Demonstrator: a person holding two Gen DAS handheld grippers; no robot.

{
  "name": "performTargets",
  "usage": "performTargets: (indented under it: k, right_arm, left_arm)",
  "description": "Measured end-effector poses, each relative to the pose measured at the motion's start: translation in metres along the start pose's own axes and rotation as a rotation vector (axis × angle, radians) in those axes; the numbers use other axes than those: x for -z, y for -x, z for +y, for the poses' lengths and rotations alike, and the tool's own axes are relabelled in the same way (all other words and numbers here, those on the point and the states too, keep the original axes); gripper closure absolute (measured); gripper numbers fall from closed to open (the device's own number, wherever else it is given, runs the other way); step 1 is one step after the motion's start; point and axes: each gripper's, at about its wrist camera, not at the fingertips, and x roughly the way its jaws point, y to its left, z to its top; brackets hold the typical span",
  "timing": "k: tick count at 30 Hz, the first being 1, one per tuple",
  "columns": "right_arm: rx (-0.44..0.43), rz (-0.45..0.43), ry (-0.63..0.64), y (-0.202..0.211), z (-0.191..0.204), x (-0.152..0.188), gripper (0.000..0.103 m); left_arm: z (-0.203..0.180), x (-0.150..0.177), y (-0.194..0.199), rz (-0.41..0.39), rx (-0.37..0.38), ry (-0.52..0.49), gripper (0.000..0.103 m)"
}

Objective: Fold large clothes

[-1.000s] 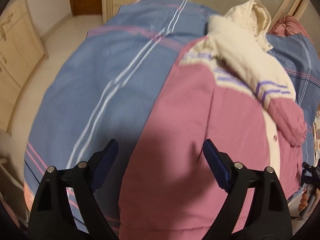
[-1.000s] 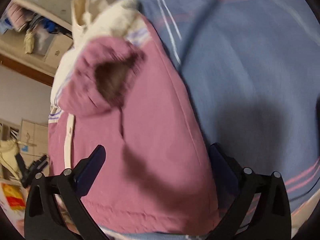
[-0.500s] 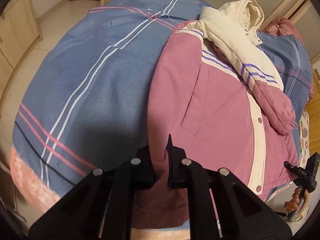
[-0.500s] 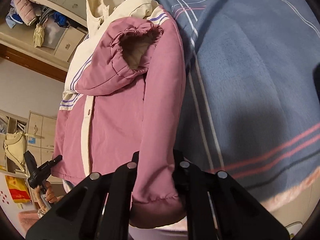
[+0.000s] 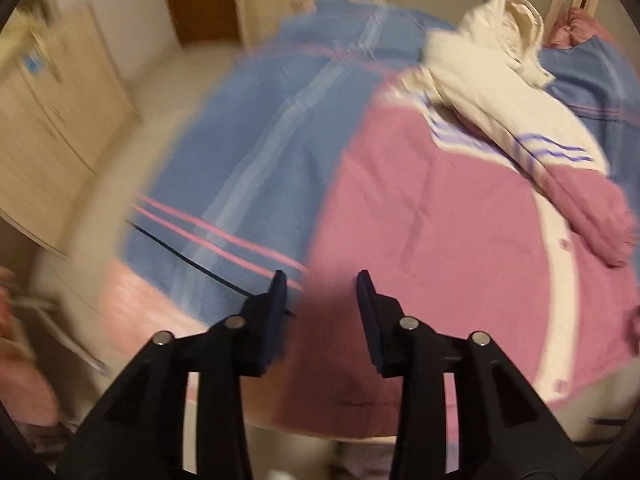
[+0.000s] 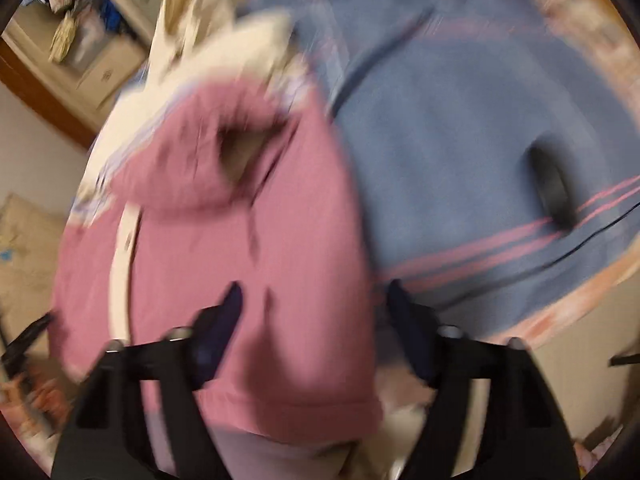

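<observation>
A pink and cream hooded jacket lies on the bed, its sleeves folded across the front. In the right wrist view the jacket fills the left half, with an open pink cuff uppermost. My left gripper is open and empty above the jacket's lower left hem edge. My right gripper is open and empty above the jacket's lower hem. Both views are blurred by motion.
The blue bed cover with pink and white stripes spreads under and left of the jacket. Pale wooden cabinets stand on the left beyond a strip of floor. A dark object lies on the cover at the right. Shelves are at the back.
Half a second ago both grippers were shut on the jacket's hem. Both have opened and let go, and have pulled back from the fabric.
</observation>
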Motion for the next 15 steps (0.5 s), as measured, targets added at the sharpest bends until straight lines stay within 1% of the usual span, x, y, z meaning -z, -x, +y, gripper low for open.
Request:
performTargets:
  k: [1,2,3,4,5,6,7,9,11,12,14,15]
  right_arm:
    - [0.07,-0.067,0.015,0.011,0.002,-0.009,0.025]
    - [0.1,-0.124,0.034,0.02,0.005,-0.018,0.025]
    - [0.077,-0.169,0.05,0.027,0.013,-0.029,0.028]
    - [0.012,-0.192,0.066,0.03,0.024,-0.039,0.034]
    - [-0.043,-0.196,0.086,0.03,0.033,-0.045,0.036]
    - [-0.1,-0.187,0.124,0.024,0.053,-0.055,0.037]
    - [-0.119,-0.173,0.163,0.015,0.07,-0.062,0.037]
    - [-0.117,-0.134,0.246,-0.012,0.104,-0.073,0.037]
    - [-0.112,-0.08,0.293,-0.041,0.13,-0.079,0.038]
    - [-0.097,-0.046,0.306,-0.059,0.139,-0.081,0.038]
    - [-0.066,-0.011,0.312,-0.08,0.141,-0.075,0.038]
    - [-0.035,0.003,0.32,-0.092,0.142,-0.076,0.038]
  left_arm:
    - [-0.002,-0.007,0.013,-0.058,-0.065,-0.015,0.059]
    - [-0.005,-0.015,0.026,-0.109,-0.089,-0.015,0.058]
    - [-0.008,-0.027,0.039,-0.156,-0.049,0.0,0.058]
    - [-0.013,-0.039,0.046,-0.179,0.026,0.016,0.058]
    - [-0.022,-0.05,0.05,-0.186,0.11,0.026,0.059]
    - [-0.035,-0.063,0.049,-0.183,0.188,0.029,0.064]
    - [-0.049,-0.076,0.045,-0.177,0.232,0.027,0.067]
    - [-0.086,-0.102,0.027,-0.138,0.285,0.004,0.071]
    - [-0.12,-0.123,0.002,-0.082,0.325,-0.017,0.073]
    - [-0.135,-0.13,-0.009,-0.063,0.326,-0.029,0.074]
    - [-0.161,-0.137,-0.035,-0.021,0.342,-0.038,0.074]
    - [-0.176,-0.14,-0.051,-0.004,0.328,-0.058,0.074]
